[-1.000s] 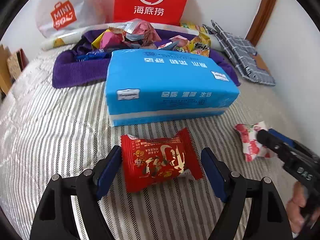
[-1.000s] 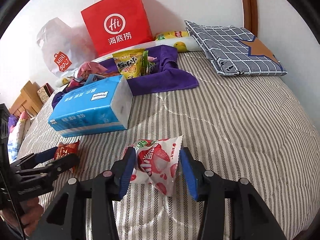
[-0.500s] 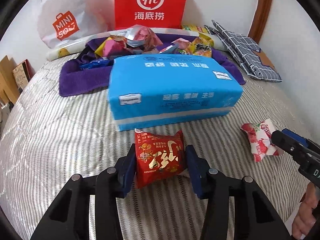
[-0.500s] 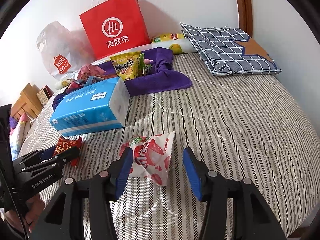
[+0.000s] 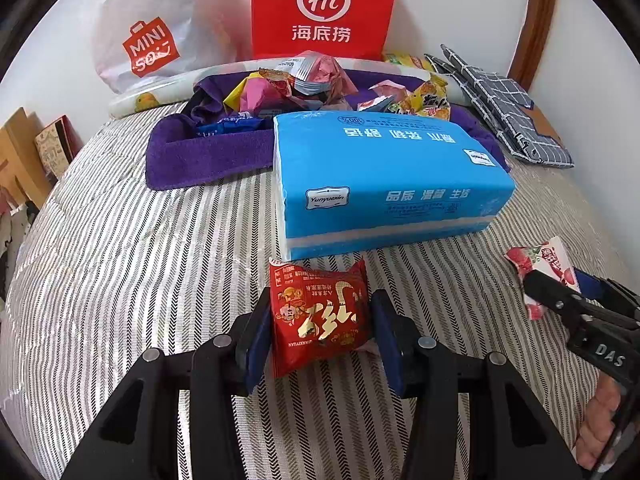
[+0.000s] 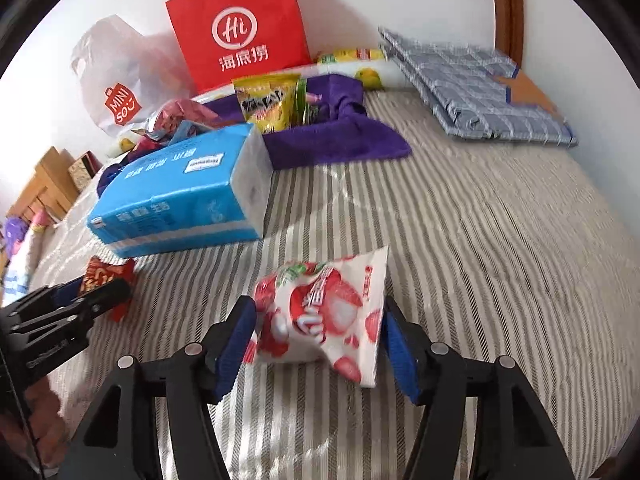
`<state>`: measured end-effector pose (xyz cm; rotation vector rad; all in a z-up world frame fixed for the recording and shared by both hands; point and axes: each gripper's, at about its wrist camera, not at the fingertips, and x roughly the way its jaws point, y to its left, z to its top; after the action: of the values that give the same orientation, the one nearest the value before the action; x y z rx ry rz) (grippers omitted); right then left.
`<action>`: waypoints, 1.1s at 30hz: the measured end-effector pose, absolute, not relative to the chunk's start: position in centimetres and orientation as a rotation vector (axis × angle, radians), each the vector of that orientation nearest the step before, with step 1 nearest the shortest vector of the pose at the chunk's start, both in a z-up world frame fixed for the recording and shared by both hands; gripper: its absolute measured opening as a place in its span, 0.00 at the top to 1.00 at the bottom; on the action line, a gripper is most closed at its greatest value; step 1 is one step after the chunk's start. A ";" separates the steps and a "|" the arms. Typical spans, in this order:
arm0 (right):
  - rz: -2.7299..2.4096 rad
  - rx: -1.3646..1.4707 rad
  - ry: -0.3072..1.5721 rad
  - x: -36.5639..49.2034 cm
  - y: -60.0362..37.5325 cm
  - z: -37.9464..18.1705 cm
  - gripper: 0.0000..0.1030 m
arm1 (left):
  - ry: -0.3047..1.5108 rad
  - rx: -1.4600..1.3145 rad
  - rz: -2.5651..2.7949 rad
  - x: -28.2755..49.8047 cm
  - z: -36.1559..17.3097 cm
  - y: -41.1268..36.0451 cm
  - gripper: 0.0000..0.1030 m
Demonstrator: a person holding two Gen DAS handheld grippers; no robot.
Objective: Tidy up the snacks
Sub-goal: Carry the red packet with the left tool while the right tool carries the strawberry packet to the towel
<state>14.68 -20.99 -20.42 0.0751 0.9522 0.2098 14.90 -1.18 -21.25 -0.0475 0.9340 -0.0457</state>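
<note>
Since the earlier frames the left hand-held gripper (image 5: 320, 334) has been closed from wide apart onto the red snack packet (image 5: 318, 316), which is now squeezed between its blue pads on the striped bed (image 5: 120, 280), just in front of the blue tissue pack (image 5: 384, 176). The jaws of the right hand-held gripper (image 6: 318, 340) have just been opening; the strawberry snack packet (image 6: 324, 312) is seen between them, lying on the bed, with the pads close at either side and not clearly pressing. More snacks are piled on the purple towel (image 5: 208, 156) behind the tissue pack, before a red paper bag (image 5: 324, 8).
</note>
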 end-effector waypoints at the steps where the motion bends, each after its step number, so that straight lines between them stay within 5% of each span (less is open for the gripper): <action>1: 0.206 0.061 0.951 14.7 -20.8 -20.5 0.40 | 0.935 -0.052 -0.048 14.9 -21.3 -1.1 0.54; 9: 0.208 -0.014 0.911 13.9 -20.0 -19.7 0.65 | 0.928 -0.082 -0.084 14.6 -20.6 -0.6 0.54; 33: 0.233 0.066 0.739 17.1 -20.1 -9.6 0.68 | 0.823 -0.149 -0.122 16.7 -12.1 2.3 0.54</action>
<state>17.06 -20.13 -9.63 0.0658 0.7386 0.2330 16.66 2.27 -12.14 -0.1492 0.8229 -0.1223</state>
